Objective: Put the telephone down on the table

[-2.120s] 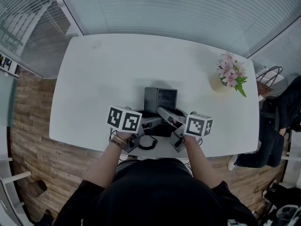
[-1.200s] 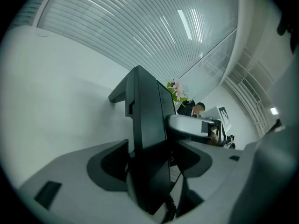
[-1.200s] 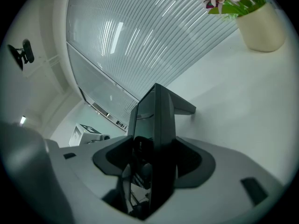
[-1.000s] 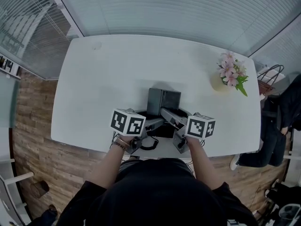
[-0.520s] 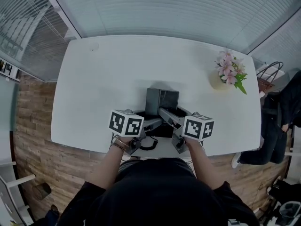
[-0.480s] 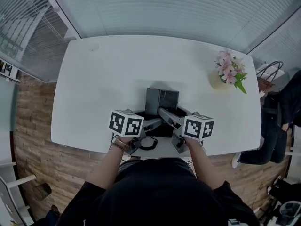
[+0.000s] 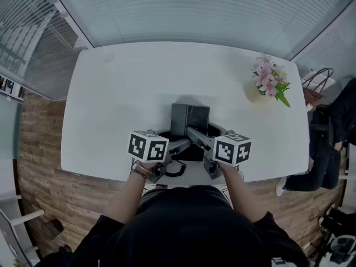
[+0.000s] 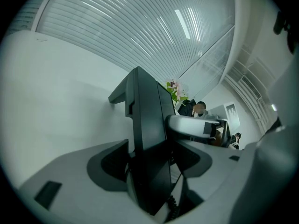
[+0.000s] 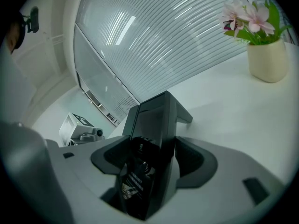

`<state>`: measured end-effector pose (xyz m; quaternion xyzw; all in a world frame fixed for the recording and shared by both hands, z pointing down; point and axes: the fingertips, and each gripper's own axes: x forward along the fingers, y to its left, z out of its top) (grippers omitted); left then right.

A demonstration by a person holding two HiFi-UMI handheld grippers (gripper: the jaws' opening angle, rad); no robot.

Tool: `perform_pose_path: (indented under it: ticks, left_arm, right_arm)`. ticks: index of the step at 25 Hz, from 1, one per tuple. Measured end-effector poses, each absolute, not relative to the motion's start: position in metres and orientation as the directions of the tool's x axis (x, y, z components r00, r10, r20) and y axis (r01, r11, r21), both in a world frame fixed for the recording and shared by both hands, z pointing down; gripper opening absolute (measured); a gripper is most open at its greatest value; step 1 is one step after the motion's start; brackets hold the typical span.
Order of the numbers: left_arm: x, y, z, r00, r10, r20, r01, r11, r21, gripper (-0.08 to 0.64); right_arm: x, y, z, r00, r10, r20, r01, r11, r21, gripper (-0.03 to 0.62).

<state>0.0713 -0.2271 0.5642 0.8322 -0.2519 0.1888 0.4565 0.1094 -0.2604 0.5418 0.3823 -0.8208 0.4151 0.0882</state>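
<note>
Telephone (image 7: 190, 120) near table (image 7: 122, 104) front edge, wide tabletop beyond, flowers (image 7: 268, 78) far right

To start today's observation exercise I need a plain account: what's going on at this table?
A person holds a black desk telephone between two handheld grippers, at the near edge of a white table. The left gripper is closed on the telephone. The right gripper has its jaws opening with the telephone between them, so it looks as if the telephone is being let go; it appears to rest on the table.
</note>
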Motion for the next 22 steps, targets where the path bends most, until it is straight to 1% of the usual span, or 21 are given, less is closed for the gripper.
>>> perform_pose_path:
  ticks: [5, 13, 22]
  left_arm:
    - [0.071, -0.227, 0.563, 0.792, -0.26, 0.552, -0.603, -0.471, 0.644, 0.311]
    - [0.071, -0.226, 0.56, 0.778, -0.27, 0.567, -0.616, -0.501, 0.607, 0.311]
    - [0.065, -0.23, 0.543, 0.74, -0.337, 0.582, -0.652, -0.573, 0.497, 0.307]
  right_arm:
    - [0.11, -0.26, 0.539, -0.672, -0.573, 0.469, -0.726, 0.389, -0.567, 0.298]
    - [0.113, -0.256, 0.539, -0.658, -0.585, 0.475, -0.742, 0.393, -0.544, 0.298]
    - [0.121, -0.257, 0.529, -0.628, -0.634, 0.451, -0.766, 0.4, -0.504, 0.298]
